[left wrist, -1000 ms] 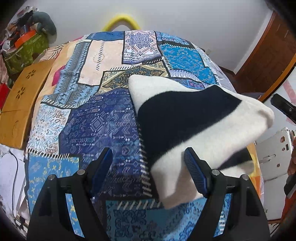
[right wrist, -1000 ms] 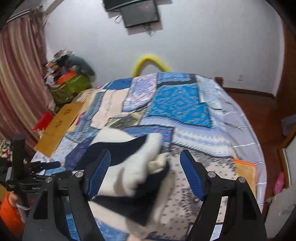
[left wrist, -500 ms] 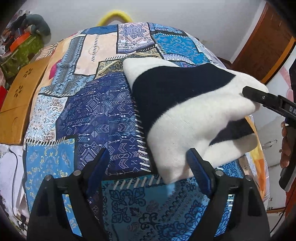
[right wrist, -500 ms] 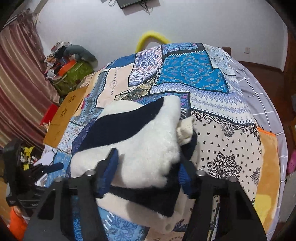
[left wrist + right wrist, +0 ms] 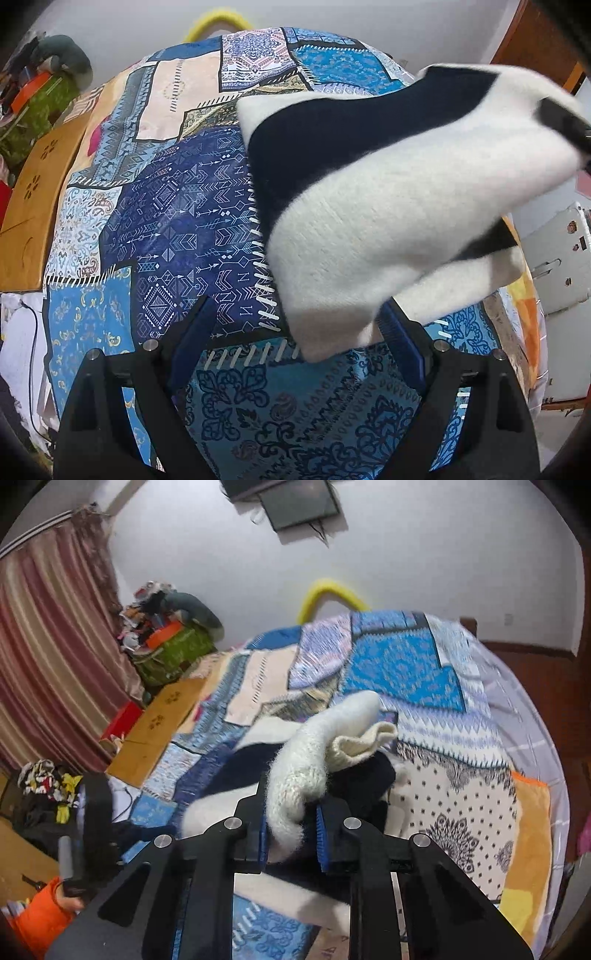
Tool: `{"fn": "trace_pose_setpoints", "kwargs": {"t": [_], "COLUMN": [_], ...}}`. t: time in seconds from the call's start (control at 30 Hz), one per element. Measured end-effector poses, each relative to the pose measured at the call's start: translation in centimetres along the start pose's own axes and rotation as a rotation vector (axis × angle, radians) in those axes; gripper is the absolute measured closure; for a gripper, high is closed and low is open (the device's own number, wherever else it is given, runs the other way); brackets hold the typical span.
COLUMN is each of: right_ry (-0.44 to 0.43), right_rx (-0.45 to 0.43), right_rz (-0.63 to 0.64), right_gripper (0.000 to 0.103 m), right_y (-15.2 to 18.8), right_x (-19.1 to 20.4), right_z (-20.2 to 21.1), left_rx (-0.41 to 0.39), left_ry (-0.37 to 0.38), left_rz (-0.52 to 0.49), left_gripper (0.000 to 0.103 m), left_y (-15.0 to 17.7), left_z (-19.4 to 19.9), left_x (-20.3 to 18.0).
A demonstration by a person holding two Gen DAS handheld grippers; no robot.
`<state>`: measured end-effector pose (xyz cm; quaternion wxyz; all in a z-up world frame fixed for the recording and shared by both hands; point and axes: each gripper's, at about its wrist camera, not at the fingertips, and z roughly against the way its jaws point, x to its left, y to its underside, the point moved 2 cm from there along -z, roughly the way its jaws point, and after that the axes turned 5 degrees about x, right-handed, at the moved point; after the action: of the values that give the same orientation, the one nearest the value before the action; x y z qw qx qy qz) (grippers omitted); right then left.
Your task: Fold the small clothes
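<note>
A small fuzzy sweater (image 5: 369, 221) with white and dark navy bands lies on the patchwork bed cover (image 5: 177, 221), its right side lifted off the bed. My right gripper (image 5: 291, 805) has its jaws closing, and the blue pads press a bunched white fold of the sweater (image 5: 295, 775). A cream ribbed cuff (image 5: 362, 746) sticks up beyond that fold. In the left wrist view the right gripper's dark finger (image 5: 561, 118) shows at the raised edge. My left gripper (image 5: 295, 310) stands open over the near corner, which hangs by the right finger without being pinched.
A wooden board (image 5: 33, 192) lies along the bed's left edge, with a green bag (image 5: 173, 653) of clutter and a striped curtain (image 5: 48, 646) beyond. A yellow hoop (image 5: 328, 590) rises behind the bed. White furniture (image 5: 561, 258) stands to the right. An orange sleeve (image 5: 44, 912) holds the left gripper.
The right jaws have closed from wide apart onto a fold of the sweater and raised its right side. The left gripper has come lower and nearer the sweater's near corner.
</note>
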<state>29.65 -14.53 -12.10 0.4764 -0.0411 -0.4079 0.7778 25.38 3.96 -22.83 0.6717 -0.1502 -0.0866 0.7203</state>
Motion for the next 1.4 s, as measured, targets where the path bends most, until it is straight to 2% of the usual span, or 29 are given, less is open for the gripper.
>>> {"fn": "trace_pose_setpoints", "kwargs": {"t": [0.17, 0.5, 0.63, 0.8, 0.97, 1.03, 1.1, 1.27, 1.4], "right_ry": [-0.012, 0.015, 0.011, -0.017, 0.024, 0.047, 0.075, 0.105, 0.152], "right_rx": [-0.018, 0.091, 0.098, 0.093, 0.091, 0.089, 0.083, 0.062, 0.014], "right_rz": [0.004, -0.123, -0.16, -0.215, -0.188, -0.17, -0.155, -0.15, -0.156], "right_gripper": [0.086, 0.086, 0.086, 0.081, 0.077, 0.073, 0.063, 0.054, 0.029], "right_y": [1.1, 6.7, 8.5, 9.3, 9.3, 9.0, 8.7, 7.7, 6.4], "right_x": [-0.1, -4.6, -5.3, -6.0, -5.9, -5.9, -6.0, -6.5, -7.0], "right_z": [1.3, -0.6, -1.0, -0.5, 0.7, 1.3, 1.8, 2.6, 3.2], "left_rx": [-0.014, -0.024, -0.014, -0.002, -0.044, -0.066, -0.085, -0.135, -0.175], "left_ry": [-0.019, -0.061, -0.068, -0.101, -0.157, -0.181, -0.181, -0.166, -0.153], "left_rz": [-0.007, -0.025, -0.019, -0.009, -0.023, -0.031, -0.031, -0.021, -0.027], "left_gripper": [0.015, 0.012, 0.01, 0.01, 0.011, 0.011, 0.011, 0.011, 0.011], "left_y": [0.2, 1.4, 1.9, 2.7, 3.3, 3.3, 3.0, 1.7, -0.1], "left_z": [0.3, 0.4, 0.2, 0.5, 2.2, 2.9, 3.7, 5.4, 6.5], "left_x": [0.1, 0.7, 1.2, 2.1, 2.5, 2.6, 2.6, 2.4, 2.1]}}
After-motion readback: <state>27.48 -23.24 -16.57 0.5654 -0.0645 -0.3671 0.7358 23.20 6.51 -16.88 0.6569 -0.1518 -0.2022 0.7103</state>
